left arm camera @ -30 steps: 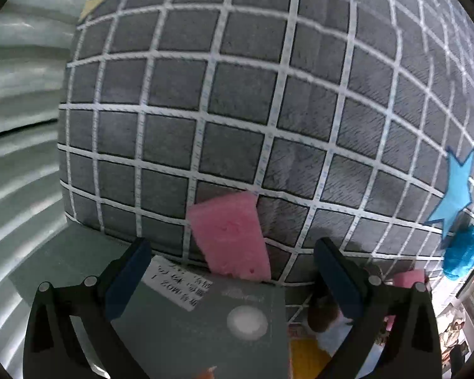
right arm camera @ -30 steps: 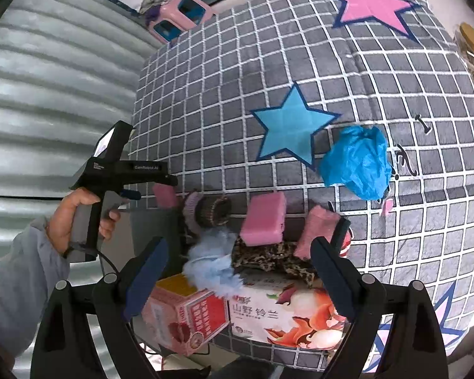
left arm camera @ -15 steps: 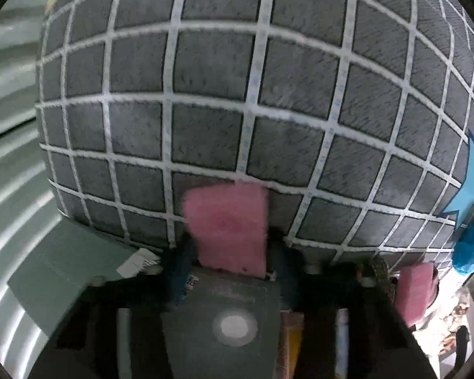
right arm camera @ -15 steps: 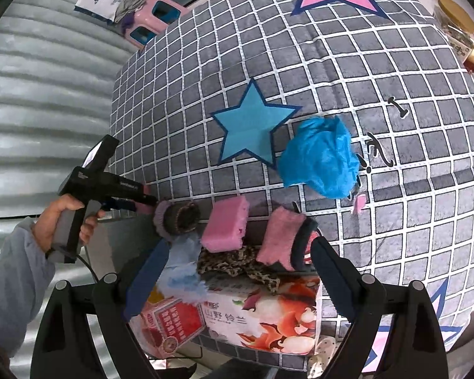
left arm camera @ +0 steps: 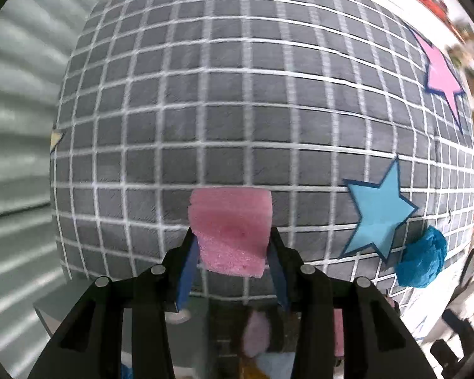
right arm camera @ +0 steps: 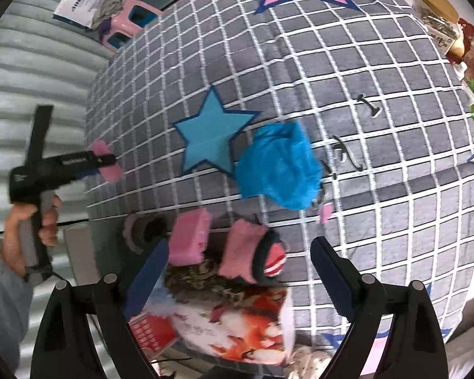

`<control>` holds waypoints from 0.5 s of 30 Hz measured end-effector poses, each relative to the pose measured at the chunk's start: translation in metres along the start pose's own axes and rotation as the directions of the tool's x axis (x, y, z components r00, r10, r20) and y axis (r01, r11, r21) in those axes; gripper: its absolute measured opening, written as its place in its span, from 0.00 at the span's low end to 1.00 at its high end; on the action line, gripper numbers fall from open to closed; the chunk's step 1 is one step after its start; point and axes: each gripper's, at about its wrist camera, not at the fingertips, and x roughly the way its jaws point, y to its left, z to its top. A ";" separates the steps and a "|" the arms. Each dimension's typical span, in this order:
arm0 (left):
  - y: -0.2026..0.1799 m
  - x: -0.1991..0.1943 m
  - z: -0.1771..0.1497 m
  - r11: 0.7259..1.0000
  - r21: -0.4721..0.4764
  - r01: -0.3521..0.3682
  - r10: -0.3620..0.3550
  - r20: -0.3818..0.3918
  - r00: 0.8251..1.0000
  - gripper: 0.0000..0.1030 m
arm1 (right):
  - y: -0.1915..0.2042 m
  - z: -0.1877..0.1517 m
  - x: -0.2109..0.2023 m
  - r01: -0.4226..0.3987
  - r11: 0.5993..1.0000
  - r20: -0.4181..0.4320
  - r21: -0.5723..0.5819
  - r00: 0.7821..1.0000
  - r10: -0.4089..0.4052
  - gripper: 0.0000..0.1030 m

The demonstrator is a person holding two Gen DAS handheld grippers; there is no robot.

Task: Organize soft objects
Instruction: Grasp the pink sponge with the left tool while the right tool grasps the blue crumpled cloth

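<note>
My left gripper [left arm camera: 232, 246] is shut on a pink sponge [left arm camera: 232, 225] and holds it above the grey checked cloth [left arm camera: 224, 110]. The same sponge [right arm camera: 106, 161] shows in the right wrist view at the left gripper's tip. My right gripper [right arm camera: 238, 271] is open and empty, above a second pink sponge [right arm camera: 188, 237], a pink fuzzy sock [right arm camera: 240, 251] and a leopard-print piece [right arm camera: 192, 279]. A crumpled blue cloth [right arm camera: 279, 172] lies beyond them beside a blue star [right arm camera: 211, 137]; the blue cloth also shows in the left wrist view [left arm camera: 422, 260].
A printed box [right arm camera: 233, 325] stands at the cloth's near edge under the soft items. A grey round roll [right arm camera: 145, 229] lies left of the second sponge. A pink stool [right arm camera: 129, 20] stands at the far left, jars and packets [right arm camera: 439, 22] at the far right. A corrugated wall [left arm camera: 12, 132] is on the left.
My left gripper closed on the pink sponge, lifted it off the grey box and moved out over the cloth. My right gripper stayed open and drifted slightly closer.
</note>
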 end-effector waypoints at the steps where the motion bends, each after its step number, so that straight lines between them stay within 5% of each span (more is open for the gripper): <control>1: -0.008 0.001 0.002 1.000 0.011 -0.011 0.011 0.001 1.000 0.45 | -0.001 0.001 0.002 0.013 1.000 -0.004 -0.007 1.000 -0.013 0.90; 15: -0.045 0.039 -0.002 0.999 0.001 -0.048 0.048 -0.009 0.999 0.70 | 0.009 0.041 0.059 0.184 0.976 -0.006 -0.116 0.983 -0.186 0.90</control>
